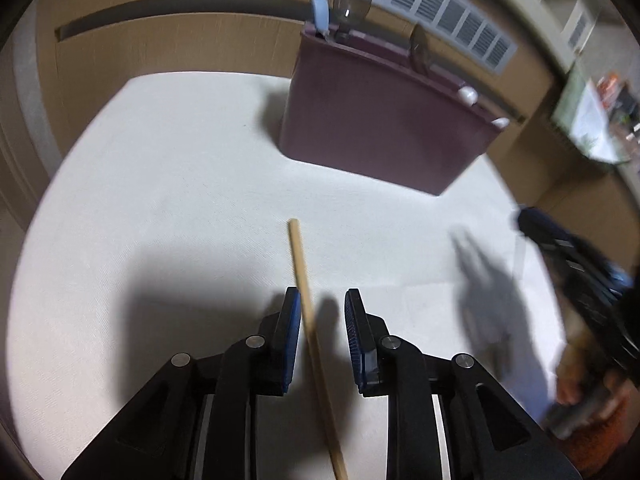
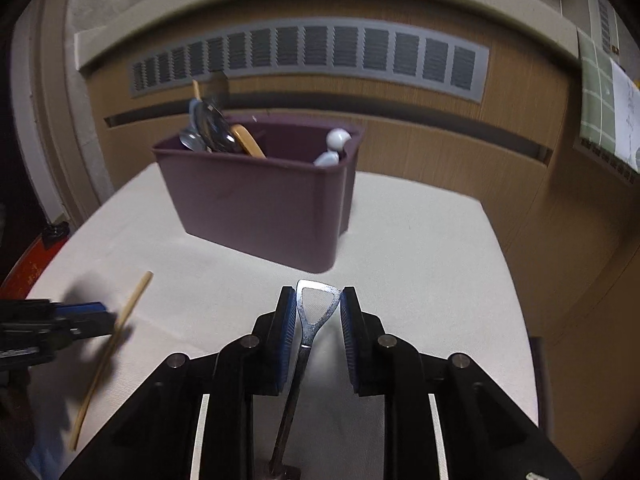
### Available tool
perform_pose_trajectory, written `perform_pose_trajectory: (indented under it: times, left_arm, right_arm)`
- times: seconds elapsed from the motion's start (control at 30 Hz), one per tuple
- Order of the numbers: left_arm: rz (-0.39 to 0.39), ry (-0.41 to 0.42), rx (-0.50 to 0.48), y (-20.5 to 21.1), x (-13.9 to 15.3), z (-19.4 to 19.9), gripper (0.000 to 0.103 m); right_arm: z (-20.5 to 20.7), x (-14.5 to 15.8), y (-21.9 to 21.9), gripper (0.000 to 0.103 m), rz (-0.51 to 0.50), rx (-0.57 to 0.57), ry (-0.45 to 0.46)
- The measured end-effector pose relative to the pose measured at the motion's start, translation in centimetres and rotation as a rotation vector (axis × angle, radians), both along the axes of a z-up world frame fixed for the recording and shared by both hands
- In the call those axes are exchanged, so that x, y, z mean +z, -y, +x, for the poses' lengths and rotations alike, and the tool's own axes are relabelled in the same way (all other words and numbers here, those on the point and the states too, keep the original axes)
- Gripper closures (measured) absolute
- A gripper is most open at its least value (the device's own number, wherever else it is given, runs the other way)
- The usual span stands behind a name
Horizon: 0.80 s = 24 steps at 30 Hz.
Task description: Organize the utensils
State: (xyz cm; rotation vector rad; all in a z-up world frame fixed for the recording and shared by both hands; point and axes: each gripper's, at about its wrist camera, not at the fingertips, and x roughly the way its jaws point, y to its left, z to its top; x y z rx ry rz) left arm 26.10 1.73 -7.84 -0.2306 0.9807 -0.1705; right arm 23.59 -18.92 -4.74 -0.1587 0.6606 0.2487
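A wooden chopstick (image 1: 306,312) lies between the fingers of my left gripper (image 1: 323,312). It runs close along the left pad, with a clear gap to the right pad, so this gripper is open. The right wrist view shows the same chopstick (image 2: 120,328) slanting on the white cloth by the blurred left gripper (image 2: 106,318). My right gripper (image 2: 319,312) is shut on a metal utensil (image 2: 310,332); both pads touch its triangular loop end. The purple utensil bin (image 2: 260,208) (image 1: 380,128) stands beyond, holding spoons, a blue-handled piece and white-tipped pieces.
A white cloth covers the table (image 1: 160,180). Behind it is a wooden wall panel with a grey vent grille (image 2: 312,52). A red object (image 2: 24,272) sits off the table's left edge. A person's hand (image 1: 580,380) holds the right gripper at the left view's right edge.
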Motion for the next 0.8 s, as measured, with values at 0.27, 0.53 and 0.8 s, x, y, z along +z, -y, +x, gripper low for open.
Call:
perform_pose_trajectory:
  times: [0.27,0.53,0.8]
  left_arm:
    - [0.104,-0.052,-0.019,1.4,-0.5,2.1,0.098]
    - [-0.061,0.249,0.031,-0.3,6.5,-3.9,0.098]
    - [-0.053,0.358,0.044,-0.9,9.4,-6.0,0.098]
  right_arm:
    - [-2.3,2.5,0.7,0.083,0.032,0.019,0.094]
    - [-5.6,5.1,1.8,0.103,0.065,0.022,0.173]
    - [-5.8,6.1,2.8,0.101,0.100,0.028,0.115]
